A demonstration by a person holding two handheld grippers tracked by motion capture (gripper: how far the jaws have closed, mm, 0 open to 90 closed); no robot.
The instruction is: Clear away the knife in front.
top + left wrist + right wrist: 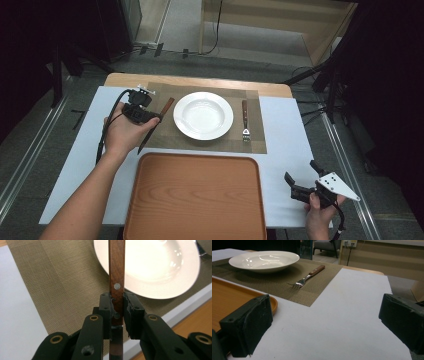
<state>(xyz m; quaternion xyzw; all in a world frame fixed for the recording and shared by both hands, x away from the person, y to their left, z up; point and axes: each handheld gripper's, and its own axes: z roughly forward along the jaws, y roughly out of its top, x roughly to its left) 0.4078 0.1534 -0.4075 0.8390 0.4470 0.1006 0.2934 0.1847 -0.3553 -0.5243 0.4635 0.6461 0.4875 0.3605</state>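
A knife with a brown wooden handle [166, 106] [116, 267] slants over the left part of the woven placemat [167, 138] [62, 285], its dark blade pointing toward the tray. My left gripper [151, 118] [117, 308] is shut on the handle near its riveted end. Just right of the knife, a white deep plate [203, 115] [160, 267] [263, 260] sits in the middle of the mat. A fork [245, 120] [308, 276] with a wooden handle lies right of the plate. My right gripper [301, 181] [324, 322] is open above the white table cover [287, 165] at the front right.
A large orange-brown tray [195, 200] [227, 297] lies at the front centre, its rim close to my right gripper's left jaw. The table's right and front edges are near the right hand. Dark stands and cables ring the table.
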